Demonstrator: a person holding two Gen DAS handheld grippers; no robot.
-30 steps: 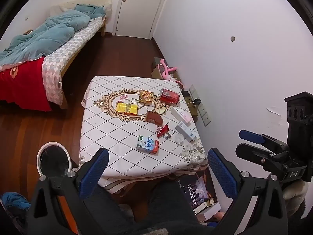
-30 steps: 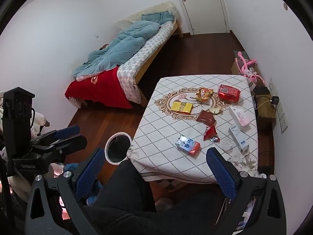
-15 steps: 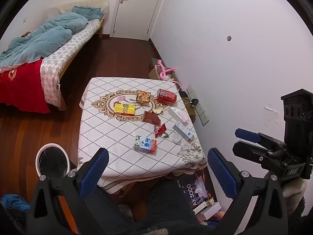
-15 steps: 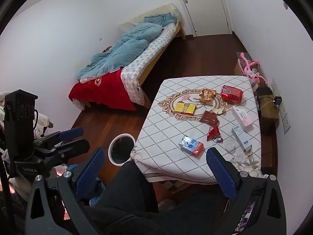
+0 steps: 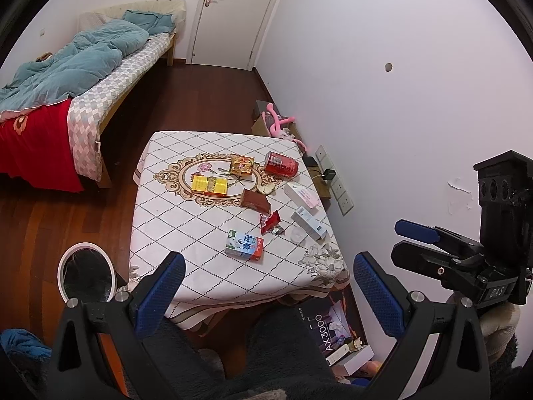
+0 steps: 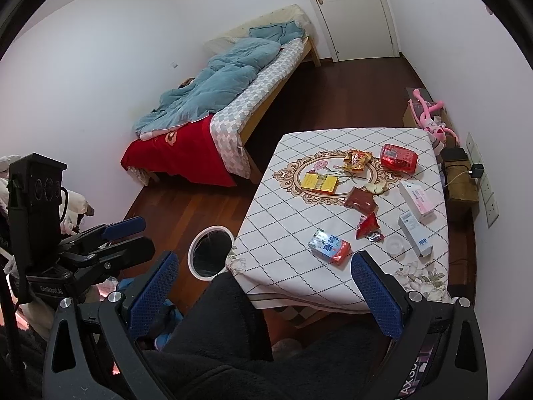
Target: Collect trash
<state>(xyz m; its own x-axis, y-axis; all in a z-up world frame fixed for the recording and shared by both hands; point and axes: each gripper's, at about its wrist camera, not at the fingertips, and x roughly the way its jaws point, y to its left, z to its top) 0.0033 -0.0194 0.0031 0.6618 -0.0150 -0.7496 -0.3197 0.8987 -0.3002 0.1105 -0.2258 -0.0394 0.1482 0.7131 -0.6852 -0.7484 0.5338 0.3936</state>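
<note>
Trash lies on a table with a diamond-pattern cloth [image 5: 166,220]: a blue milk carton [image 5: 244,249] [image 6: 329,246], a red torn wrapper [image 5: 269,221], a brown pouch [image 5: 256,200], a yellow pack [image 5: 209,185], an orange snack bag [image 5: 242,164] and a red can [image 5: 281,164]. A white-rimmed bin [image 5: 86,276] [image 6: 211,256] stands on the floor at the table's left. My left gripper [image 5: 268,291] hangs open and empty above the table's near edge. My right gripper [image 6: 266,290] is open too, holding nothing.
Two white boxes [image 5: 301,194] [image 5: 309,222] lie along the table's right side by the wall. A bed [image 5: 66,76] stands at the left, with a closed door [image 5: 230,13] beyond it. Dark wooden floor [image 5: 186,100] runs between the bed and the table. The person's dark-clad legs fill the foreground.
Both views have drifted slightly. The things on the table lie where they were, and both grippers stay open.
</note>
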